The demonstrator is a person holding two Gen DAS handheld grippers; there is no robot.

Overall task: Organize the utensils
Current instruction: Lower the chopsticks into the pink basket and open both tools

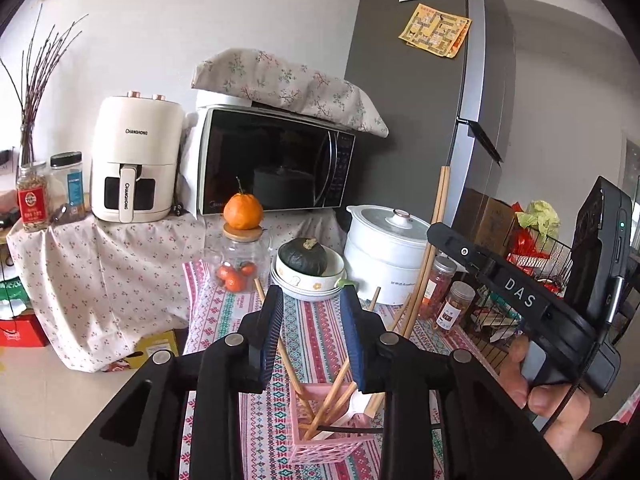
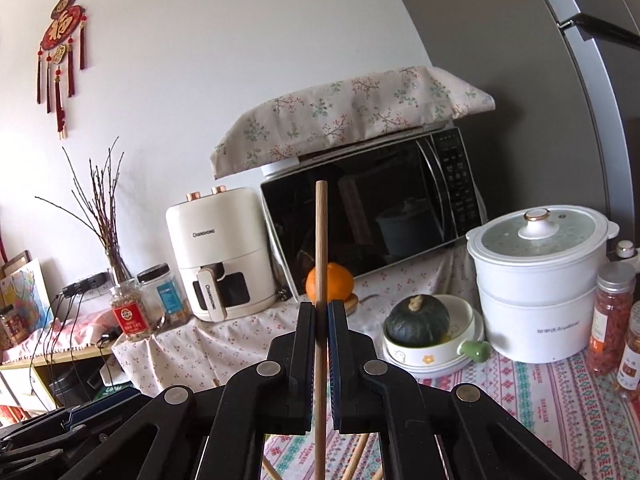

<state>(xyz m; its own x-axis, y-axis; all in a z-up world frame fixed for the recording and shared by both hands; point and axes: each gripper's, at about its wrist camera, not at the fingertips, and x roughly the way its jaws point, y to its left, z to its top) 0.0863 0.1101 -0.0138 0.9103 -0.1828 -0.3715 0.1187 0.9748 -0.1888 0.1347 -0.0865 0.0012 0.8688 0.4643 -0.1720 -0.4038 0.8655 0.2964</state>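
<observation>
A wooden chopstick [image 2: 321,280] stands upright, clamped between the pads of the right hand-held gripper [image 2: 321,312], whose jaws are closed onto it with the stick running down between them and out of the bottom of the right wrist view. The left wrist view shows the same right hand-held gripper [image 1: 516,288] from the side, held in the person's right hand [image 1: 560,404]; long wooden chopsticks [image 1: 434,240] rise above and below its tip there, and that view suggests a pair, though the right wrist view resolves only one stick.

The left hand-held gripper [image 1: 312,308] is wide open and holds nothing. Its jaws stand either side of a pink perforated utensil basket [image 1: 320,436] on the worktop [image 1: 316,332], which is covered by a striped patterned cloth. Several chopsticks [image 1: 332,396] lean in the basket beside a white utensil that is too hidden to name. Only the left wrist view shows this basket; the right wrist view shows just a few stick ends near its lower edge.

Beyond the basket sit a glass jar [image 1: 240,264] with an orange [image 1: 243,211] on its wooden lid, stacked bowls holding a dark green squash [image 2: 418,320], and a white electric steamer pot [image 2: 540,288]. Behind stand a microwave [image 2: 376,216] under a floral cover and a cream air fryer [image 1: 134,160]. The red wall ornament [image 2: 60,48] appears only in the right wrist view.
</observation>
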